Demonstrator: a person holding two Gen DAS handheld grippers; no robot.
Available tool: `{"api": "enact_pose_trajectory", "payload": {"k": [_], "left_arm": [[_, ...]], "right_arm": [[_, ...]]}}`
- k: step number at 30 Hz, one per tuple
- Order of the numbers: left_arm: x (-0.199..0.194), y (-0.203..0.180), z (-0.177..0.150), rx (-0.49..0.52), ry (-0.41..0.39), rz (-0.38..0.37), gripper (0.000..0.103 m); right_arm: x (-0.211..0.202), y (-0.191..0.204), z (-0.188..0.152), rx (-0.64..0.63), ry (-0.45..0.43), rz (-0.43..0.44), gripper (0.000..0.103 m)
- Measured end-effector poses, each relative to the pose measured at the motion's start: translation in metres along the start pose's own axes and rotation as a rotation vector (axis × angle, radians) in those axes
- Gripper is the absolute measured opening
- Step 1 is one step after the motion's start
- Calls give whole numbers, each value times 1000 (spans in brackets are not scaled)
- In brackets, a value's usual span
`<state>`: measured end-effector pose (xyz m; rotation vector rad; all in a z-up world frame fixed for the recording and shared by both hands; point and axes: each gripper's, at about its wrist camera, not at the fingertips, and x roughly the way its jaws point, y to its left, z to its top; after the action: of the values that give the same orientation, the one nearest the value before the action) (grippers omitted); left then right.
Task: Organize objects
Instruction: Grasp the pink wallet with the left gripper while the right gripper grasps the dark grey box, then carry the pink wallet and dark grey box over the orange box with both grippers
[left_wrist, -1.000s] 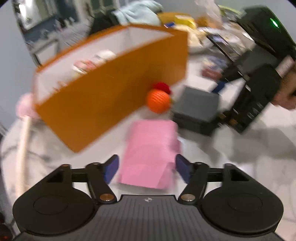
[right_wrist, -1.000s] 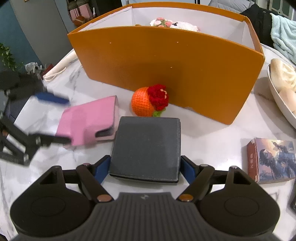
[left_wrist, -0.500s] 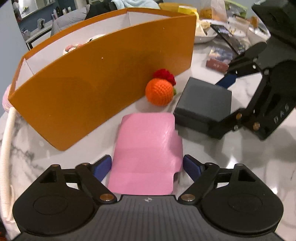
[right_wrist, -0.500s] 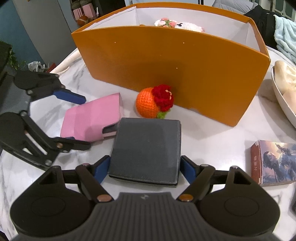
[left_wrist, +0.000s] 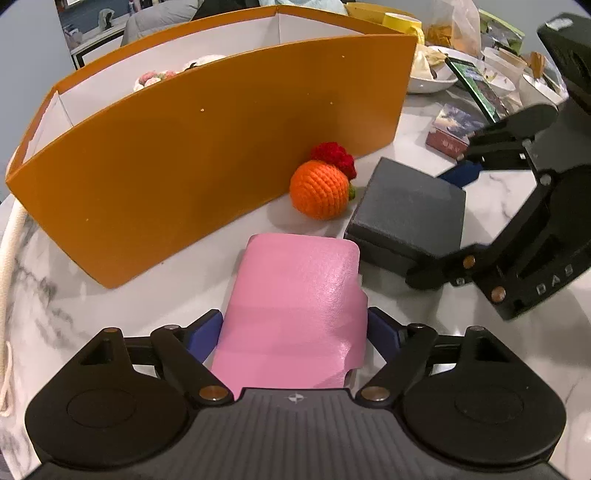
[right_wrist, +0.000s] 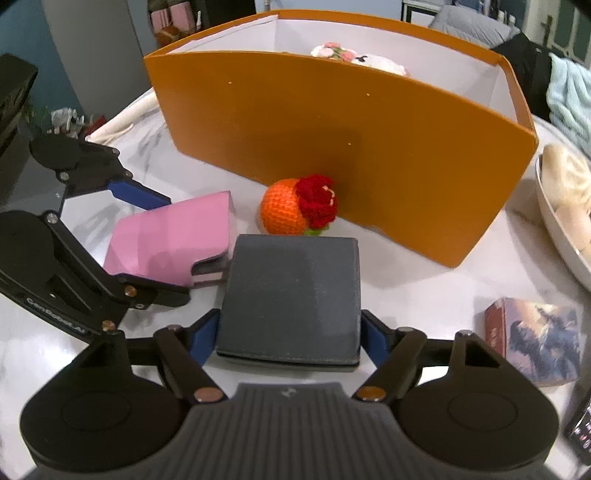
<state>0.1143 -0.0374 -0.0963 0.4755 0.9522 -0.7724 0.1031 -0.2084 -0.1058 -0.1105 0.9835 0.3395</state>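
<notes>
Left wrist view: your left gripper (left_wrist: 294, 328) hides the near end of the pink wallet (left_wrist: 295, 299), its jaws straddling it on the table (left_wrist: 92, 306); whether they grip, you cannot tell. Your right gripper (right_wrist: 290, 332) likewise brackets the dark grey box (right_wrist: 291, 295). Beyond lie the crocheted orange (right_wrist: 282, 212) and the orange box (right_wrist: 332, 140), its contents mostly hidden.

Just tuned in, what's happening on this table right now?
Each gripper straddles one item on the marble table. The left gripper brackets the pink wallet; the right gripper brackets the dark grey box. Both items still lie flat, outside the orange bin. A crocheted orange ball sits against the bin.
</notes>
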Motion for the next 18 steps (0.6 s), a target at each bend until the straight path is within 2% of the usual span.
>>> {"api": "enact_pose_trajectory", "payload": {"k": [4,11,18], "left_arm": [[-10,3,-7,-24,-1,9,96],[-36,11,-23,-82,-51,17,96],[-57,10,-35,-99,-72,27,95]], "right_arm": [[-6,0,1,-11,2,1,78],[-23,-2,2,1,-25,27,78],[-39,7,2,-17,-50,58,78]]}}
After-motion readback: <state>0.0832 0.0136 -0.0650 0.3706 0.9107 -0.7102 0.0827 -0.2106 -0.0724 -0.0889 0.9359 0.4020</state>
